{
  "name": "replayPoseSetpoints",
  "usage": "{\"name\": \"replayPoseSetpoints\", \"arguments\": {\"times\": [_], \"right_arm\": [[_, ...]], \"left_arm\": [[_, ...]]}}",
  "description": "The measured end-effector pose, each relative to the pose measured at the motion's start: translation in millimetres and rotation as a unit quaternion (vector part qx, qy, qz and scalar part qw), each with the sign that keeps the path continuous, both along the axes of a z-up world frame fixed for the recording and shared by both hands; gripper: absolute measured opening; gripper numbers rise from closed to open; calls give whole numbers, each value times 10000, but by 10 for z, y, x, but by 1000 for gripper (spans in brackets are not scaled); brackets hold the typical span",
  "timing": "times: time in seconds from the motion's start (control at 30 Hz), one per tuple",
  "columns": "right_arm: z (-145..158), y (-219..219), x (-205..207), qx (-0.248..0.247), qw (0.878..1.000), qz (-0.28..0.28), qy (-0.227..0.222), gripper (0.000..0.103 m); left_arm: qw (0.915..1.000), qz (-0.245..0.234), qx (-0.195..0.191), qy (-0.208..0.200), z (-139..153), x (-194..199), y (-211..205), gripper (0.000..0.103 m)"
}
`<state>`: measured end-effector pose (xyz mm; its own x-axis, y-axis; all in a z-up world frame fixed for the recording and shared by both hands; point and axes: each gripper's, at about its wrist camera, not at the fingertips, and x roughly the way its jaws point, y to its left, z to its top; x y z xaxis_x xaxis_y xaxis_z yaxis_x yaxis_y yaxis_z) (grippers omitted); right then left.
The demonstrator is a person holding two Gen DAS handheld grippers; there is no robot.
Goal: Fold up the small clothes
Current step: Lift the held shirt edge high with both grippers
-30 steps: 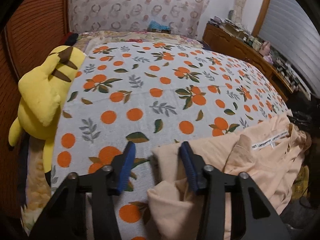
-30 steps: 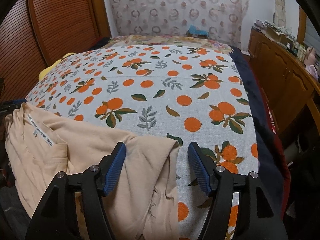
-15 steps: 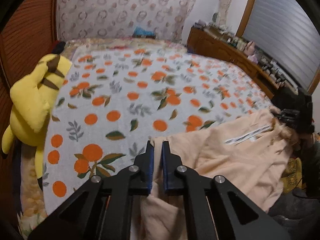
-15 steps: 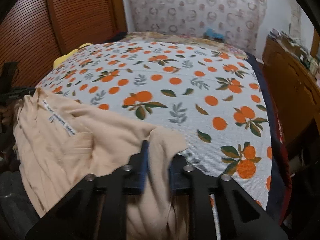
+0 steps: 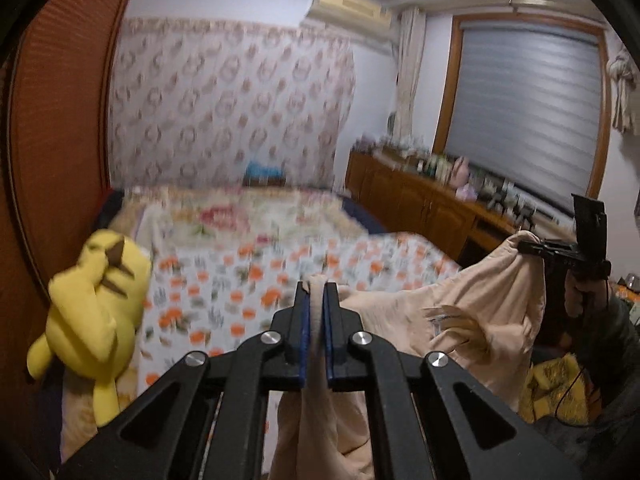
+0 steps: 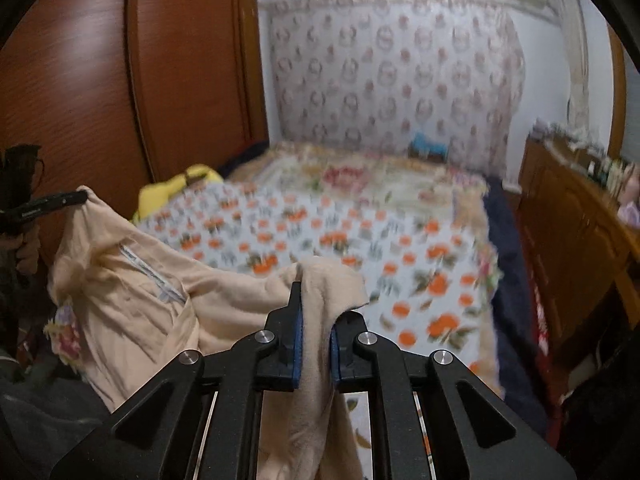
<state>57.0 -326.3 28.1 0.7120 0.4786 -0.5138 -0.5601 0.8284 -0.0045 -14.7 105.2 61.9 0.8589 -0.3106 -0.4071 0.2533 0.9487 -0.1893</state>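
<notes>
- Both grippers are now holding the peach garment (image 5: 472, 300) up off the bed (image 5: 248, 280); a second ago it was lying flat on the orange-print cover with the jaws standing wide apart around its corners.
- One garment is showing, two grippers, one yellow plush toy (image 5: 96, 320) lying at the bed's left edge, and one wall air conditioner (image 5: 352, 4).
- One white label (image 6: 154, 270) is hanging inside the garment's neckline; its print is too blurred to be read.
- Left gripper (image 5: 316, 300) is clamping a fold of the garment's edge, its blue pads (image 5: 306, 328) pressed nearly together on the cloth.
- Right gripper (image 6: 316, 320) is pinching the opposite corner, and its jaws are closing the last bit onto the fabric bunched between them.
- Cloth is sagging in a curve between the two grips and trailing down below each one, in front of the near end of the bed.
- A hand (image 5: 580, 300) is gripping the right gripper's handle.
</notes>
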Motion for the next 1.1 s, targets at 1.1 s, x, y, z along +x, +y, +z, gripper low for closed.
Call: {"name": "replayPoseSetpoints", "arguments": {"times": [1.1], "right_arm": [[2098,238,867,-217,9821,-603,-1774,7]], "left_arm": [[9791,1299,796,-1349,1361,1293,565,3]]}}
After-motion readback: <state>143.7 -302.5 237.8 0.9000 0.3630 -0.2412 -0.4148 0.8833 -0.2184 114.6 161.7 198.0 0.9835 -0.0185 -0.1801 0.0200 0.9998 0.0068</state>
